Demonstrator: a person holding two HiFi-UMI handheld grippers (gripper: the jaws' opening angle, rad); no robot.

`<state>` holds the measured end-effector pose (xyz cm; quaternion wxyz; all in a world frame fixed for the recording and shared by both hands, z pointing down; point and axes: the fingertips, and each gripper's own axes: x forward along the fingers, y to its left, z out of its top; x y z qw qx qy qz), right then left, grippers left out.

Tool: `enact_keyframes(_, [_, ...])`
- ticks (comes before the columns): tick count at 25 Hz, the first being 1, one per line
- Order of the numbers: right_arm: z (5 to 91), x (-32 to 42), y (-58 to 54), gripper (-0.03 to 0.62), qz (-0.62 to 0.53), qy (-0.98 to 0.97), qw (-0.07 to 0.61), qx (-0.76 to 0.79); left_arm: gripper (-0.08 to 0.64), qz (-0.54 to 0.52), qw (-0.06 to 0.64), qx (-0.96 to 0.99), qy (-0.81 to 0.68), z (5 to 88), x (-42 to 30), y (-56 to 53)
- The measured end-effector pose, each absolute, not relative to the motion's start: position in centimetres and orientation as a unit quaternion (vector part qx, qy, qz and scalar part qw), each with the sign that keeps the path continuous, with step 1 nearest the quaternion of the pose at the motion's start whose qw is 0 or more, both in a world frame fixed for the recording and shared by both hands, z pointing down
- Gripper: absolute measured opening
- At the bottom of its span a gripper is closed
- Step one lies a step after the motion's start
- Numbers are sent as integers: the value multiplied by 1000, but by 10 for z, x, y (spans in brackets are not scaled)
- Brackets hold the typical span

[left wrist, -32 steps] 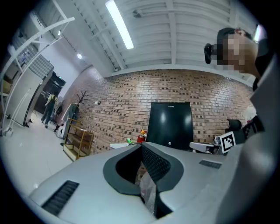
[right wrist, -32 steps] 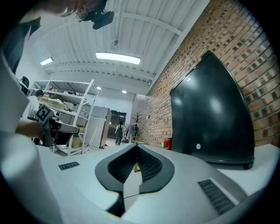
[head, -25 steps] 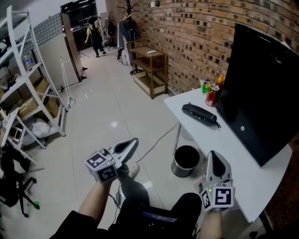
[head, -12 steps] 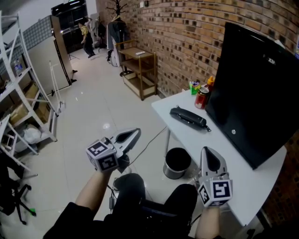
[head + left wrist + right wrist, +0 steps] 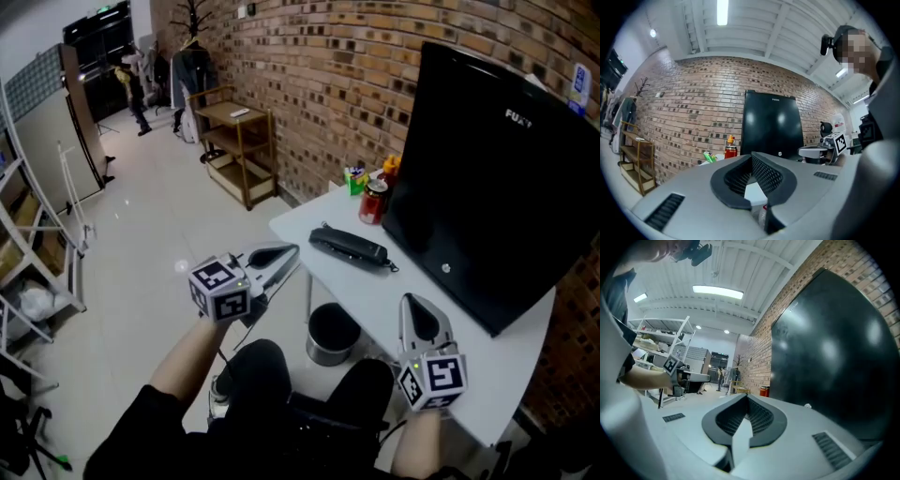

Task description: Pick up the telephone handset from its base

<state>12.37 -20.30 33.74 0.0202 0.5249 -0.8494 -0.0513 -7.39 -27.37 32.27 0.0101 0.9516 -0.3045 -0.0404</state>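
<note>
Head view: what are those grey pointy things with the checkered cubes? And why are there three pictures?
Those are two grabbers, and a person holds one in each hand. The left gripper and the right gripper are both shut and hold nothing. The head view comes from a camera on the person's head, looking down. The other two pictures come from little cameras that ride on each gripper and look along its jaws. On the white table lies a black telephone. Behind it stand a red can and a big black screen. Neither gripper touches the telephone.
</note>
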Motion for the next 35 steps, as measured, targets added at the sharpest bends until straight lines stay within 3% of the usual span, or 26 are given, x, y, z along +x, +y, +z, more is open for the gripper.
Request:
enact_keyframes(12, [335, 145, -210, 11, -59, -813, 40, 577, 0, 49, -49, 981, -179, 317, -21, -344])
enact_keyframes(22, [340, 157, -218, 11, -49, -807, 38, 587, 327, 182, -90, 979, 13, 341, 23, -351])
enact_keyframes(35, [347, 151, -222, 11, -49, -813, 74, 575, 348, 322, -93, 933, 128, 392, 47, -352])
